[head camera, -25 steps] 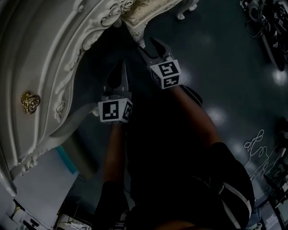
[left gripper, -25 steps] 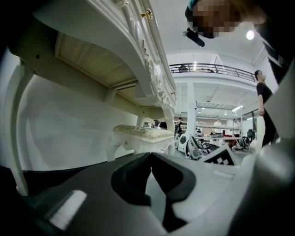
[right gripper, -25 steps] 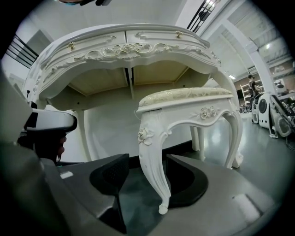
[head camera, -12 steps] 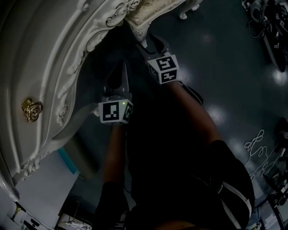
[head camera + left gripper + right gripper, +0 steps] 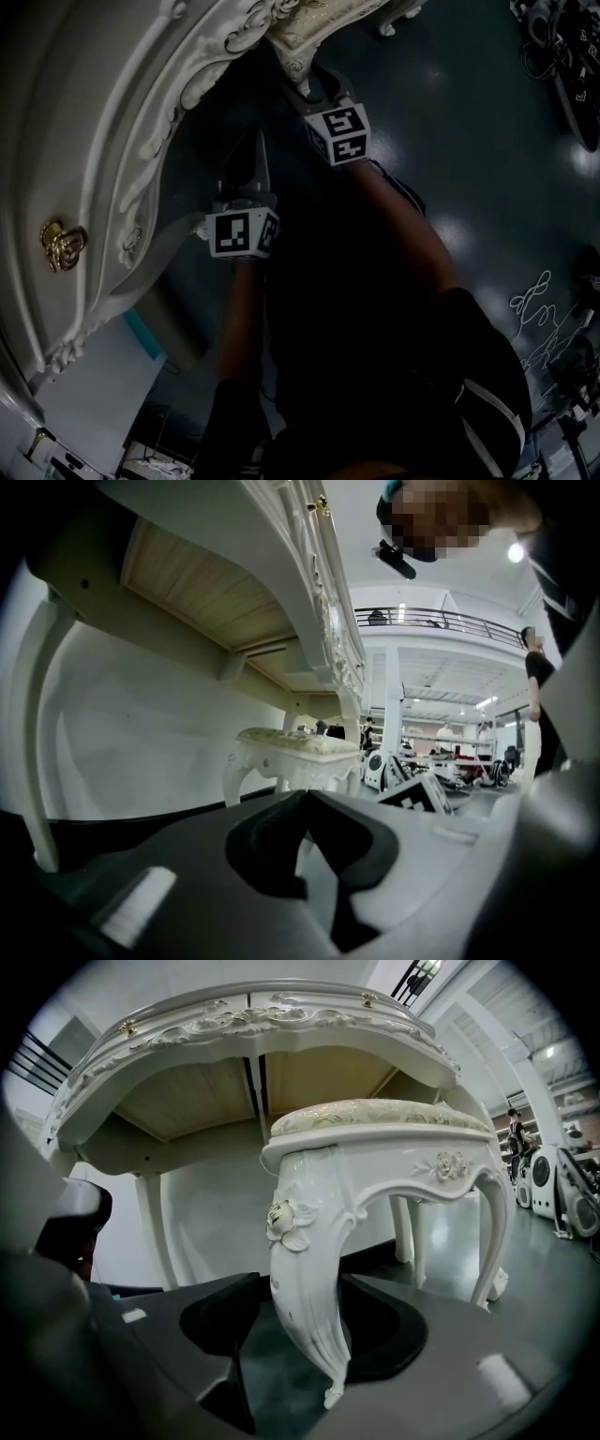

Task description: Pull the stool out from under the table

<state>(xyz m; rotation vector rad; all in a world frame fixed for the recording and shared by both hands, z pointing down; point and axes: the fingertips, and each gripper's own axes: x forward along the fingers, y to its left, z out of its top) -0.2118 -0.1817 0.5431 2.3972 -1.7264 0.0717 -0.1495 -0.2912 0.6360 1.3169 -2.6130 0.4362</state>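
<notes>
Dark floor (image 5: 487, 131) beneath a white table (image 5: 187, 1026): right gripper (image 5: 309, 1330), jaws just spread wide, brackets a leg (image 5: 302, 1260) of the stool (image 5: 375, 1115), ready to clamp; left gripper (image 5: 305, 799) closed, empty.

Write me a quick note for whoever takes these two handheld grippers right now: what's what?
Left gripper: shut, empty, low by the table.
Right gripper: open, jaws have just been opening; the stool's near leg stands between them, not clamped.
Stool: partly under the table.
Done: right gripper lined up on the leg.
Left: close on the leg, pull the stool out.
</notes>
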